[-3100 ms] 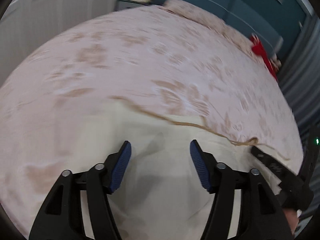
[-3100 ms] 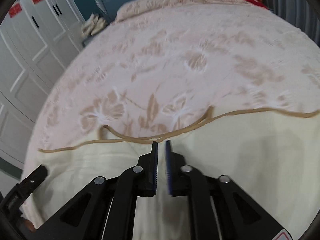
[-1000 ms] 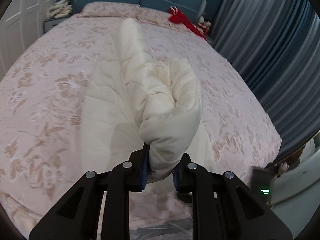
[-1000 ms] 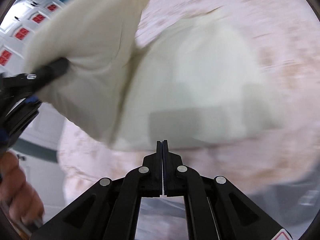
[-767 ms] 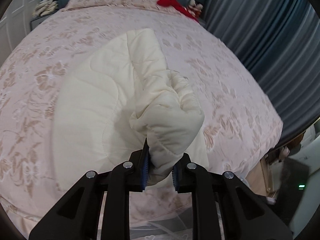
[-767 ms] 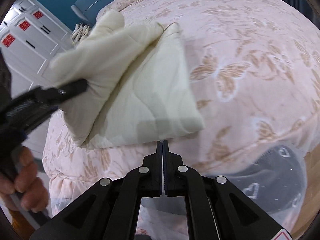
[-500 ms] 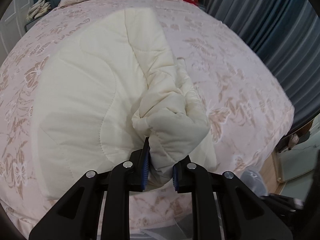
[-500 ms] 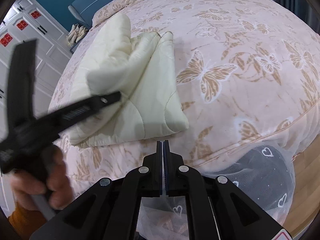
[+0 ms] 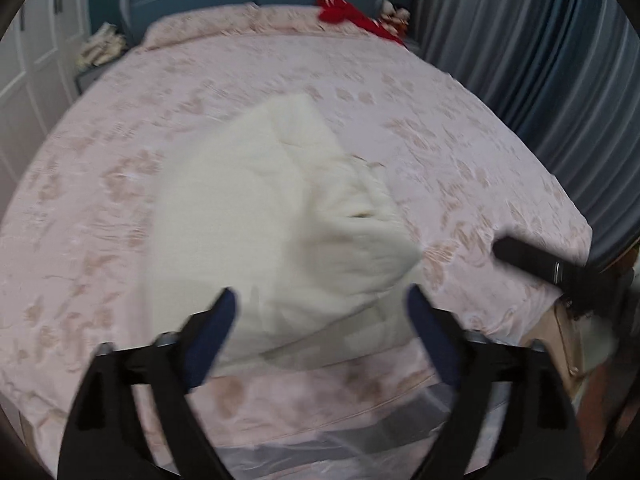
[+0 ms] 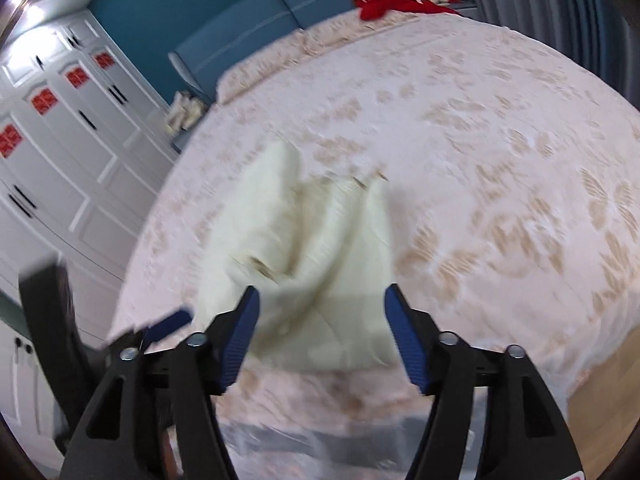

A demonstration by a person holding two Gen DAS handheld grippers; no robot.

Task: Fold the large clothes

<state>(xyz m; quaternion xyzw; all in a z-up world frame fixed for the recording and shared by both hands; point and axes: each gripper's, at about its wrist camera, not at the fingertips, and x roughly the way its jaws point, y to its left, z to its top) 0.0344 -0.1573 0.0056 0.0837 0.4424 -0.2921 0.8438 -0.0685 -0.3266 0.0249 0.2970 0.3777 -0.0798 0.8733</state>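
Note:
A cream quilted garment [image 9: 276, 216] lies folded in a rumpled bundle on the pink floral bed [image 9: 460, 152], near its front edge. It also shows in the right wrist view [image 10: 316, 264]. My left gripper [image 9: 320, 320] is open and empty, just in front of the bundle, not touching it. My right gripper [image 10: 320, 320] is open and empty, also just short of the bundle. The left gripper's blue fingertip [image 10: 168, 322] shows at the left of the right wrist view. The right gripper's black body [image 9: 536, 264] shows at the right of the left wrist view. Both views are blurred.
A red cloth [image 9: 348, 12] and pillows lie at the head of the bed by the blue headboard [image 10: 320, 12]. White wardrobes [image 10: 60, 128] stand on the left, grey curtains [image 9: 540, 60] on the right. A clear plastic cover [image 10: 340, 440] hangs at the bed's foot.
My left gripper has opened and let go of the cream bundle, which now lies on the bed. My right gripper has opened too. Both have pulled back a little.

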